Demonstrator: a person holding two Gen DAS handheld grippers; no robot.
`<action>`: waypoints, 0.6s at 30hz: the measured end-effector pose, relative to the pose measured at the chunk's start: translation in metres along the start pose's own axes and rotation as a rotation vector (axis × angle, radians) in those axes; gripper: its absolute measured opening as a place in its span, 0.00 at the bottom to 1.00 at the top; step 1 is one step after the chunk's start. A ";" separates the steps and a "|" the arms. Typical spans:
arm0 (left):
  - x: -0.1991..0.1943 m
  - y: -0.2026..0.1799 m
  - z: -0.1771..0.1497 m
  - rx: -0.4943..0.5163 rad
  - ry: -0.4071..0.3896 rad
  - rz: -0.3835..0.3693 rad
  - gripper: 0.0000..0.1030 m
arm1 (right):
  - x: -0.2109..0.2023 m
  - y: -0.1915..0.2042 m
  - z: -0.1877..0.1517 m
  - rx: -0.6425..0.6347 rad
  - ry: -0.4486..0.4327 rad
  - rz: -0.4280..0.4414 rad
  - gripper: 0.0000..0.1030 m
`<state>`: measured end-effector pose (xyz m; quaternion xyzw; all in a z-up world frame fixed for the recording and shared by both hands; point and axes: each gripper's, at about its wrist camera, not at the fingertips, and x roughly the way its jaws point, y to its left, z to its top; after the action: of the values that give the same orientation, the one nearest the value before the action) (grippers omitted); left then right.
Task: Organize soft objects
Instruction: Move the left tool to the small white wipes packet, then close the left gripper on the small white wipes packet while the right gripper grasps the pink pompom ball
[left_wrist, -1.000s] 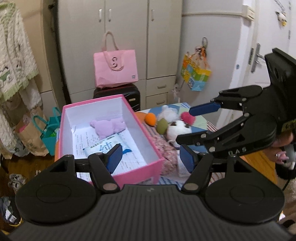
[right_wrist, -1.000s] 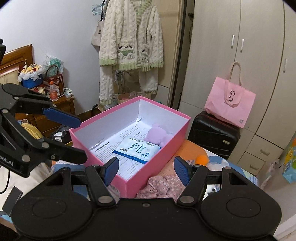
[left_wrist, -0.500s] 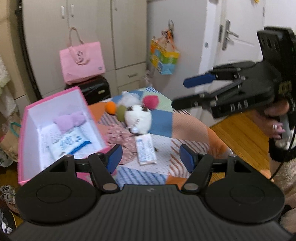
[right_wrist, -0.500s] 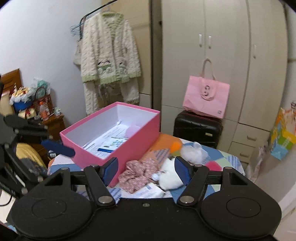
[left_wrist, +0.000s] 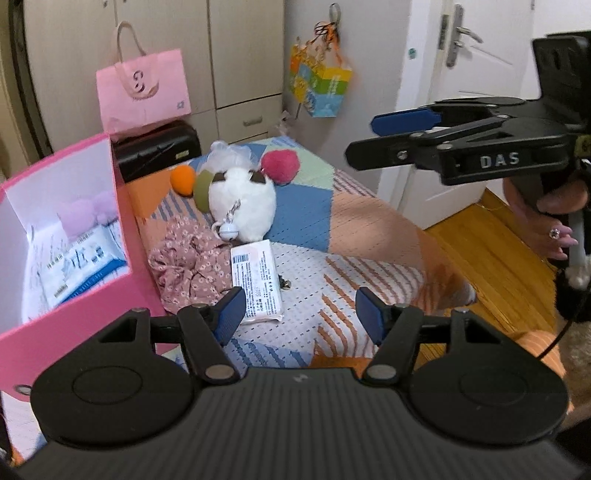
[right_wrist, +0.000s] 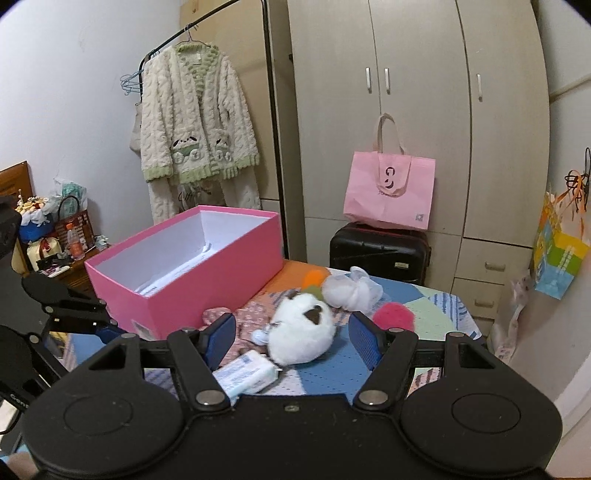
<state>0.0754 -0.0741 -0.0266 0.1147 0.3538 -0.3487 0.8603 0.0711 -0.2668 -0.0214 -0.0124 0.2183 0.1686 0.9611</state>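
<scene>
Inside the pink box (left_wrist: 122, 266), the left wrist view shows a lilac plush (left_wrist: 86, 214) on a blue-and-white packet (left_wrist: 92, 264) and printed sheets, while the right wrist view only catches its white inner walls. Just beside the box on the quilted bed (left_wrist: 314, 206) lie floral cloth (left_wrist: 188, 258), a white plush (left_wrist: 242, 201), a wipes pack (left_wrist: 256, 280) and pompoms. Both tools, left (left_wrist: 299, 317) and right (right_wrist: 291, 338), are roughly half open with nothing in them.
</scene>
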 end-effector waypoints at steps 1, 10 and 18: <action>0.007 0.002 -0.001 -0.009 0.009 -0.001 0.62 | 0.004 -0.004 -0.003 0.000 -0.003 -0.002 0.70; 0.055 0.016 -0.004 -0.072 -0.001 0.081 0.62 | 0.034 -0.030 -0.015 0.000 -0.052 -0.022 0.70; 0.078 0.017 -0.004 -0.074 -0.008 0.114 0.62 | 0.075 -0.056 -0.015 0.031 -0.064 -0.075 0.70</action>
<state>0.1244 -0.1009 -0.0840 0.1011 0.3558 -0.2863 0.8839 0.1468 -0.2976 -0.0698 -0.0003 0.1896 0.1292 0.9733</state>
